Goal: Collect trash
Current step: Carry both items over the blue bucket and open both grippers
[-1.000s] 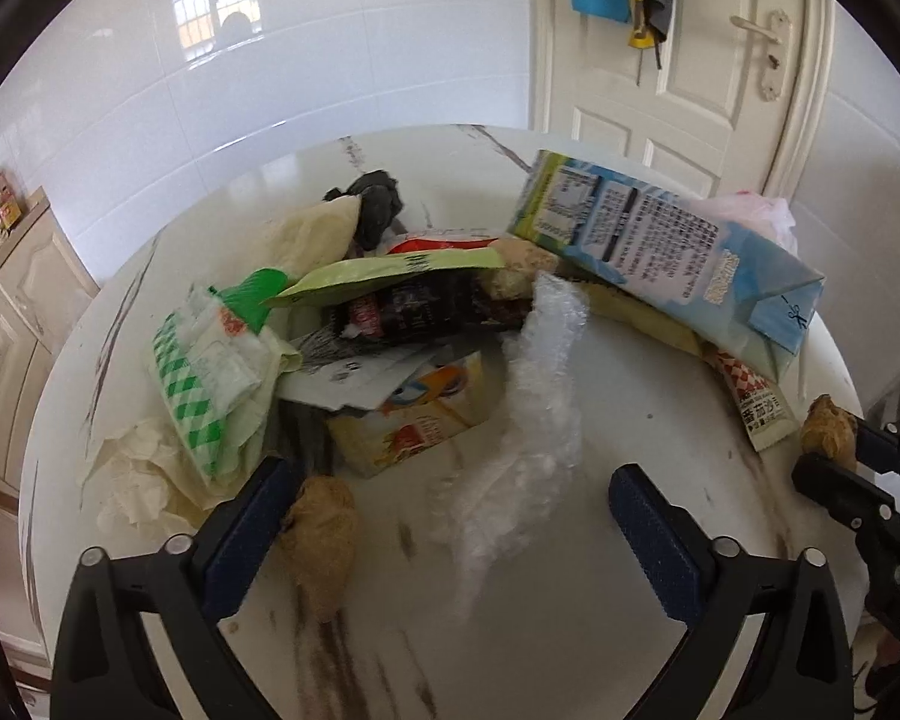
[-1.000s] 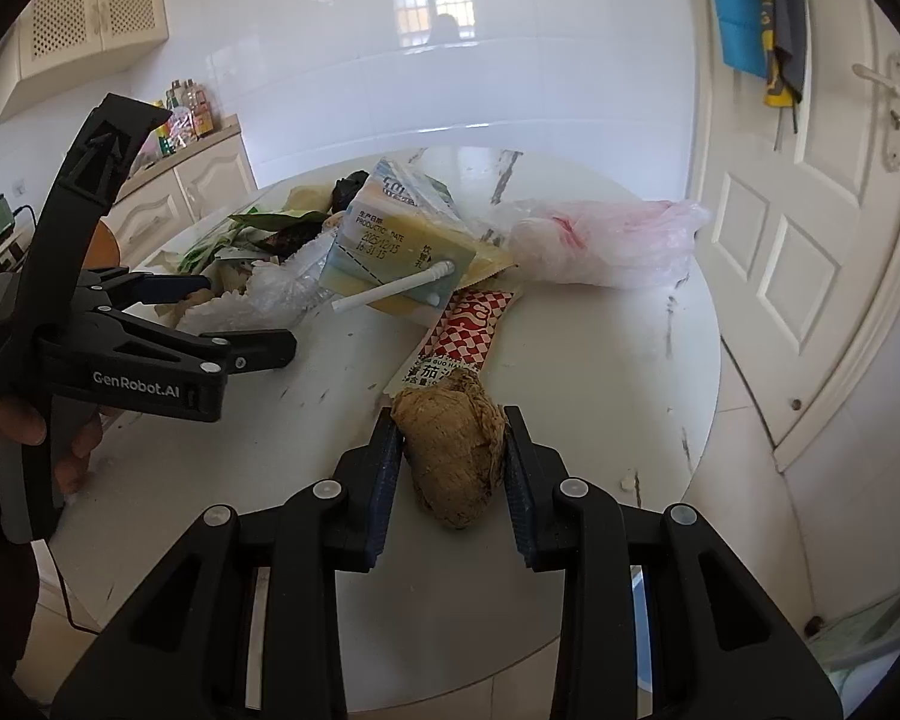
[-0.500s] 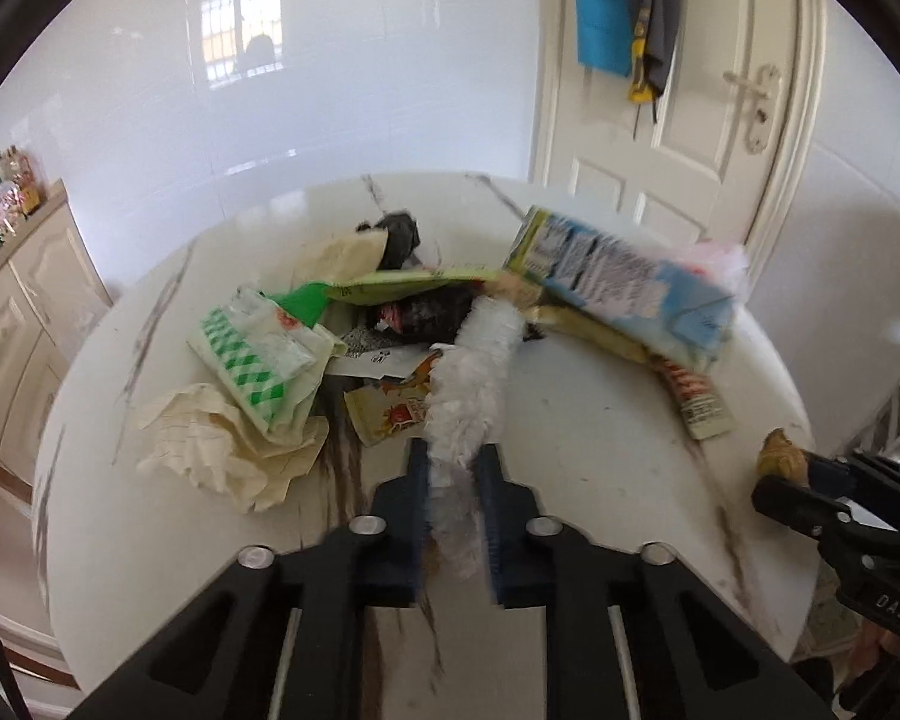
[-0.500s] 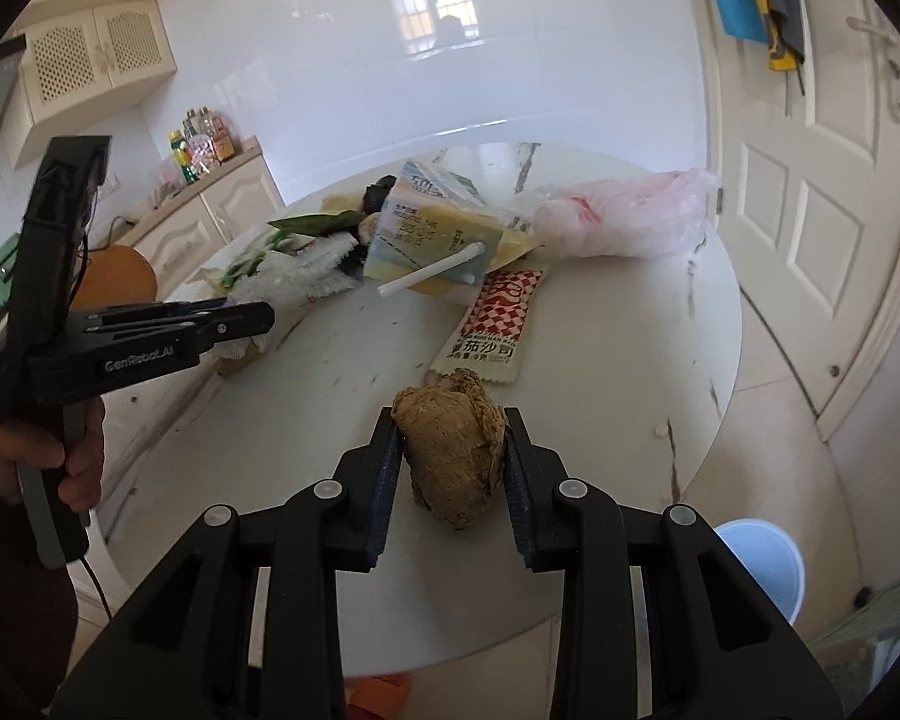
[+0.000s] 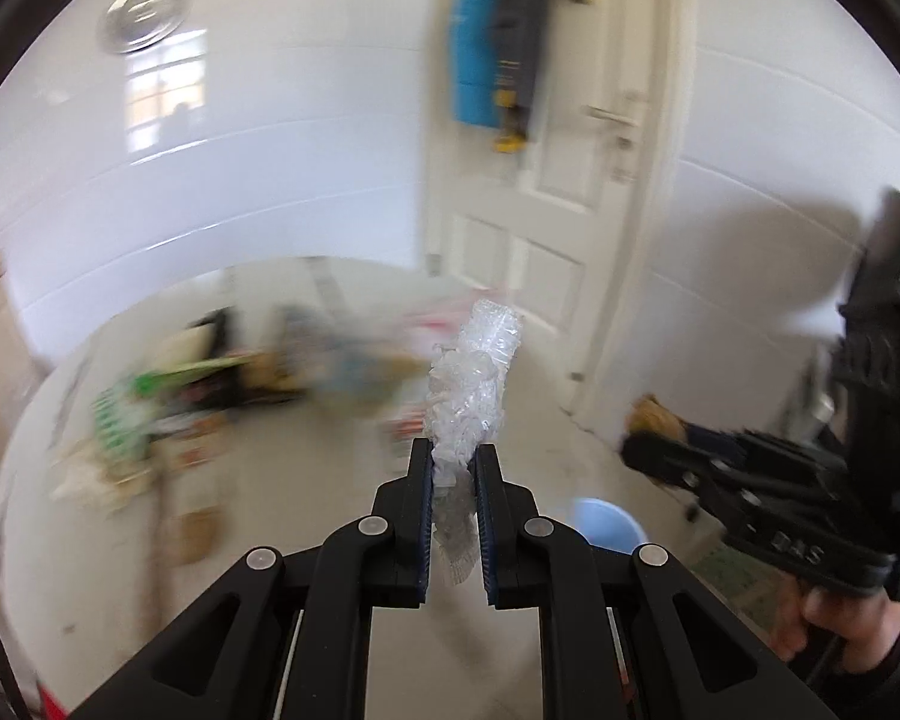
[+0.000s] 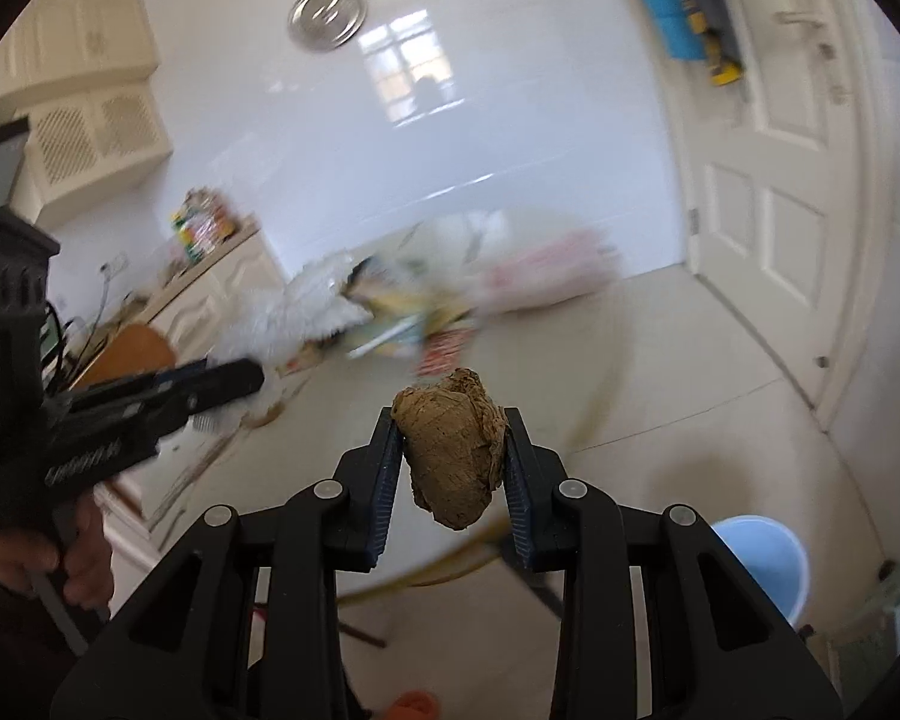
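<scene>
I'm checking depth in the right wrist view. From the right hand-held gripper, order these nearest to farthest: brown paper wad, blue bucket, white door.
1. Brown paper wad: clamped between the right hand-held gripper fingers, centre.
2. Blue bucket: on the floor, lower right.
3. White door: far right, across the room.

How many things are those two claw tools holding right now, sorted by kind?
Clear crumpled plastic wrap: 1, pinched in the left gripper
Brown crumpled paper wad: 1, pinched in the right gripper
Total: 2 held pieces. The pile behind on the table is too blurred to count.
</scene>
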`<state>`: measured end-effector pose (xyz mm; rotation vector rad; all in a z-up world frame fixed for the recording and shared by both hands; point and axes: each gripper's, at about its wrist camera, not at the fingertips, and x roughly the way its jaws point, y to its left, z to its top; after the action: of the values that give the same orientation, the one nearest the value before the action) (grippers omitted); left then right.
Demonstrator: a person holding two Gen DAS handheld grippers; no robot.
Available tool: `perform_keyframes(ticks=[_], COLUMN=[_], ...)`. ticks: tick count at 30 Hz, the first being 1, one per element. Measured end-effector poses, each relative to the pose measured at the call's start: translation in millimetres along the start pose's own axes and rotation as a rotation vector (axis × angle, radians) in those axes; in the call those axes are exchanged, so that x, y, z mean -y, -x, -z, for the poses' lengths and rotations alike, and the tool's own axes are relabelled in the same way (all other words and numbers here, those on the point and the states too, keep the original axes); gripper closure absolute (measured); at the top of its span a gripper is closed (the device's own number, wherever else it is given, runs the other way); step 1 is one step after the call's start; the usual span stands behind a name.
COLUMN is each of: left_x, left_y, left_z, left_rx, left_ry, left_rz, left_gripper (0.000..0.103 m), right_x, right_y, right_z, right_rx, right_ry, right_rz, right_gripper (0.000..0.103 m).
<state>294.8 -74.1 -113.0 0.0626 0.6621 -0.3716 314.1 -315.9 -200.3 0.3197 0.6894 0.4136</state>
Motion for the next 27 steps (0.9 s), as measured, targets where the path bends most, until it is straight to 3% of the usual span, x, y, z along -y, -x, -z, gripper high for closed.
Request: perform_keyframes(ticks=[5, 10, 13, 17, 20, 22, 24, 27], left_x=[71.8, 119.1, 138.9, 163.1, 170.3, 169.1, 168.2, 173.7], left_y=[-53.1, -132.0, -190.4, -257.9, -297.8, -320.4, -340.5, -349.4], left_z=[-0.1, 5.3, 10.4, 17.7, 19.7, 19.9, 18.9, 18.1], left_rx=[-0.079, -0.191, -0.257, -0.352, -0.371, -0.391, -0.396, -0.386], left_ry=[-0.096, -0.159, -0.222, -0.224, -0.255, -0.259, -0.265, -0.269], left_rz=[0.127, 0.191, 0.171, 0.24, 0.229, 0.212, 0.184, 0.169], left_gripper=[0.094, 0.093, 0.093, 0.093, 0.087, 0.079, 0.053, 0.041], right_x=[61.3, 131.5, 171.4, 221.7, 248.0, 261.7, 271.7, 279.0], right_y=[27.4, 23.4, 17.7, 1.9, -9.2, -20.0, -29.8, -35.0], right_z=[13.1, 32.1, 40.7, 50.6, 58.5, 60.7, 63.3, 67.9], right_rx=[0.007, -0.036, -0.062, -0.098, -0.118, -0.129, -0.139, -0.141], right_ry=[-0.036, -0.124, -0.176, -0.225, -0.255, -0.267, -0.278, -0.295], right_rz=[0.189, 0.295, 0.339, 0.357, 0.35, 0.339, 0.329, 0.325], right_gripper=[0.073, 0.073, 0.073, 0.073, 0.073, 0.073, 0.073, 0.072])
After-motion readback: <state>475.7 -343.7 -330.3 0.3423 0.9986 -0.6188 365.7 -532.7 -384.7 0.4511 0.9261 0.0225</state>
